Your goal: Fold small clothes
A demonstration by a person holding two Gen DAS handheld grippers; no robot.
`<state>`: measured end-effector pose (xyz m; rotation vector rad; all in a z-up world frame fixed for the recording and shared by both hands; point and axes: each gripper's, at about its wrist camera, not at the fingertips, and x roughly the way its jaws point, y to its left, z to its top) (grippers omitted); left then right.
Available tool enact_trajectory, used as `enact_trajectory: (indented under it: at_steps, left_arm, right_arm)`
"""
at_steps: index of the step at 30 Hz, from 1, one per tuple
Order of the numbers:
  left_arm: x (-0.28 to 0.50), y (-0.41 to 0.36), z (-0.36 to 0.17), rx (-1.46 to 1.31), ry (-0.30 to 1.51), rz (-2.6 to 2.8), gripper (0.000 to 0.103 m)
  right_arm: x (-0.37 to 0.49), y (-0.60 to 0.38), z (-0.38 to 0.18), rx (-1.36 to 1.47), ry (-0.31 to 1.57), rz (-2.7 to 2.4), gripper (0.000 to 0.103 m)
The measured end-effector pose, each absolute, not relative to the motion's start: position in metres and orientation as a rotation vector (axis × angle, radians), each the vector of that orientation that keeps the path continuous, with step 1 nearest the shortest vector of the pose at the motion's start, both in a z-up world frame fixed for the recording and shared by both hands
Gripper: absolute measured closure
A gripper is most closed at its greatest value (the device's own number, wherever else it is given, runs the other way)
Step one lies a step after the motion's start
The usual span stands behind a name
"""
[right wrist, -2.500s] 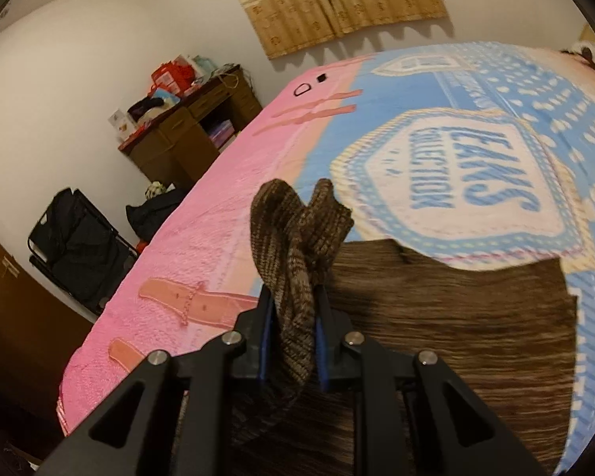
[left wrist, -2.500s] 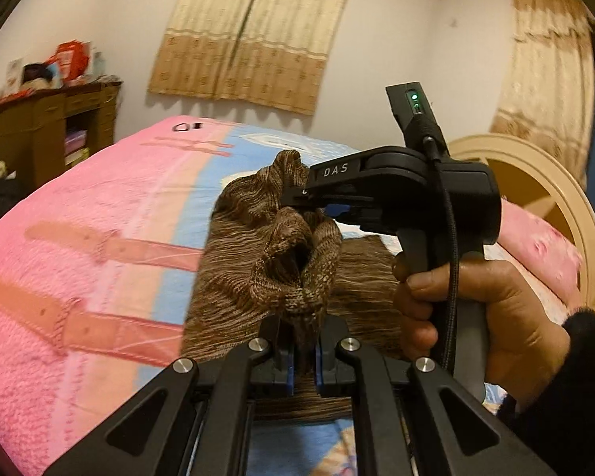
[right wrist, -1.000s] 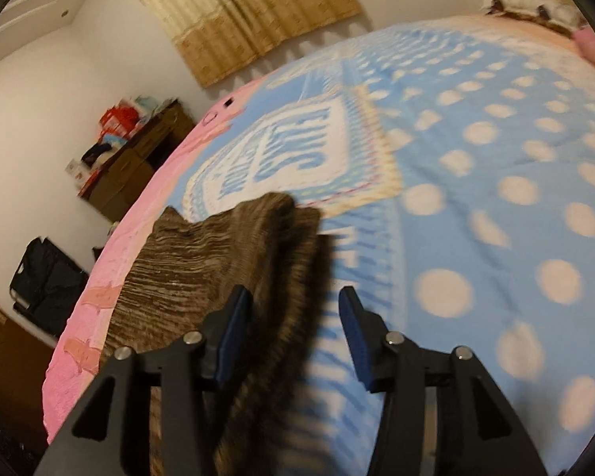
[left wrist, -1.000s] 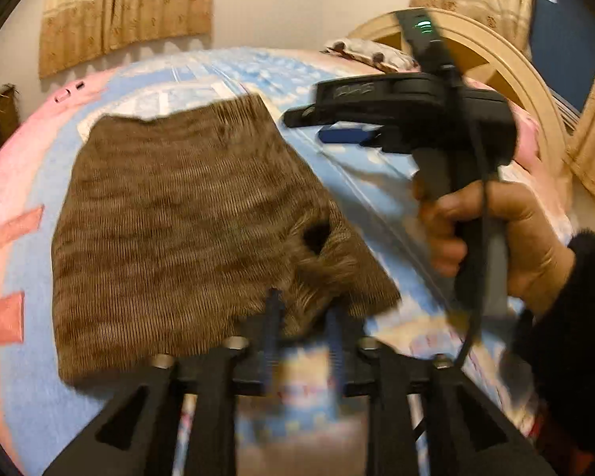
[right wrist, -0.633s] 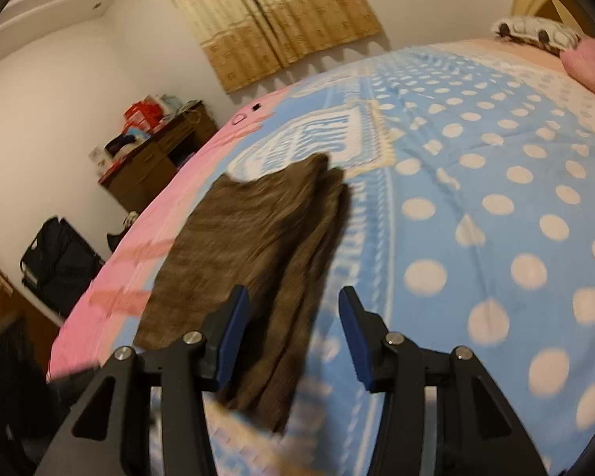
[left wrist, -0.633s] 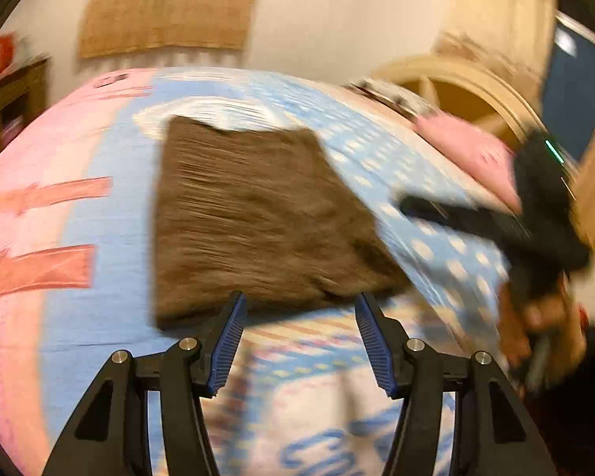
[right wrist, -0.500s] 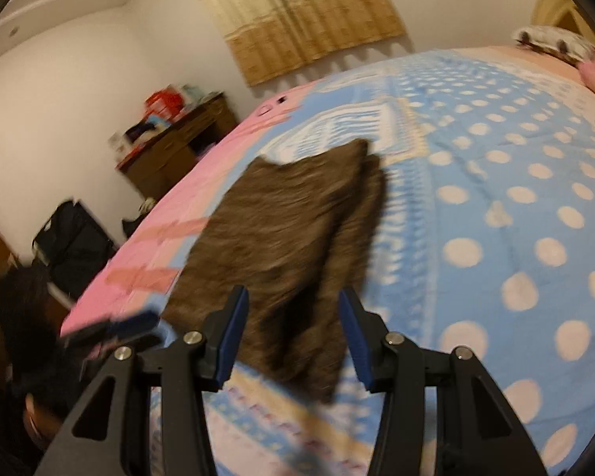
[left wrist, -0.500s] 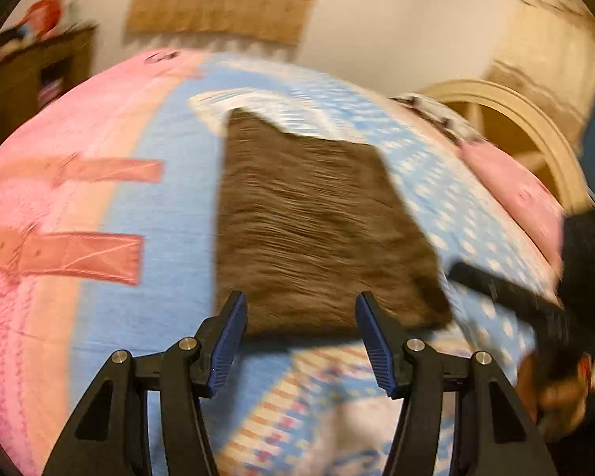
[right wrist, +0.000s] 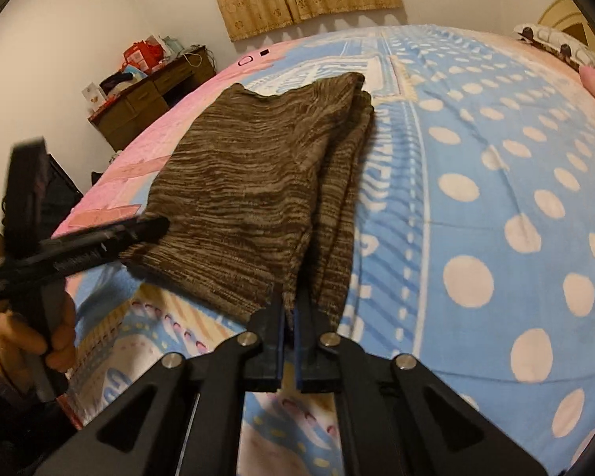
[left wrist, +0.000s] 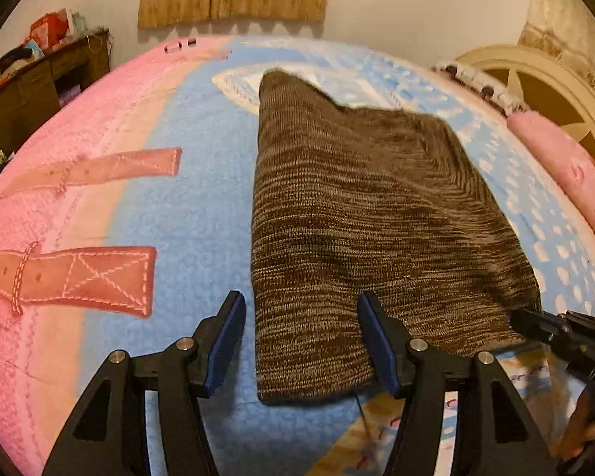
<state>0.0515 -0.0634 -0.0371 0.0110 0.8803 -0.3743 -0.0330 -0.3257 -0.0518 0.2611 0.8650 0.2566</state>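
Note:
A brown knitted garment (left wrist: pixel 361 218) lies folded flat on the bed; it also shows in the right wrist view (right wrist: pixel 258 182). My left gripper (left wrist: pixel 301 337) is open, its blue pads either side of the garment's near left corner, just above it. It shows from the side in the right wrist view (right wrist: pixel 146 230) at the garment's left edge. My right gripper (right wrist: pixel 289 313) is shut on the garment's near edge, by the fold. Its tip shows in the left wrist view (left wrist: pixel 523 317) at the garment's near right corner.
The bed has a pink and blue blanket (left wrist: pixel 178 206) with white dots (right wrist: pixel 496 198). A wooden cabinet (right wrist: pixel 146 99) with clutter stands by the far wall. A cream headboard (left wrist: pixel 543 91) and pink pillow (left wrist: pixel 567 166) are at the right. A dark bag (right wrist: pixel 59 194) sits on the floor.
Both grippers let go of the raised garment and it now lies flat and folded. My left gripper opened and drew back to the near corner. My right gripper shut again on the near edge.

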Motion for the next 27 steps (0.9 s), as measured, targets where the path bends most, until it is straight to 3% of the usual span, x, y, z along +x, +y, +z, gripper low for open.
enact_trajectory:
  at_steps: [3, 5, 7, 11, 16, 18, 19, 25, 27]
  left_arm:
    - [0.049, -0.062, -0.039, 0.028, 0.864, -0.358, 0.034]
    - [0.05, -0.063, -0.04, 0.032, 0.861, -0.35, 0.032]
    - [0.053, -0.064, -0.04, 0.033, 0.857, -0.342, 0.029]
    - [0.057, -0.066, -0.041, 0.041, 0.857, -0.328, 0.024]
    - [0.057, -0.063, -0.042, 0.043, 0.857, -0.329, 0.021]
    - [0.056, -0.062, -0.043, 0.052, 0.849, -0.337, 0.018]
    - [0.056, -0.062, -0.043, 0.05, 0.848, -0.341, 0.016]
    - [0.054, -0.057, -0.042, 0.041, 0.85, -0.359, 0.015]
    - [0.052, -0.054, -0.039, 0.045, 0.852, -0.362, 0.015]
  right_arm:
    - [-0.031, -0.332, -0.049, 0.344, 0.874, 0.274, 0.1]
    - [-0.032, -0.342, -0.037, 0.375, 0.83, 0.228, 0.086]
    - [-0.034, -0.341, -0.019, 0.32, 0.743, 0.155, 0.082]
    - [-0.013, -0.316, 0.0, 0.233, 0.693, 0.194, 0.082]
    - [0.03, -0.289, -0.017, 0.134, 0.74, 0.225, 0.083]
    - [0.044, -0.298, -0.036, 0.135, 0.791, 0.193, 0.092]
    - [0.045, -0.308, -0.045, 0.155, 0.787, 0.179, 0.103]
    - [0.03, -0.336, -0.043, 0.26, 0.783, 0.174, 0.103]
    - [0.029, -0.336, -0.036, 0.238, 0.798, 0.173, 0.098]
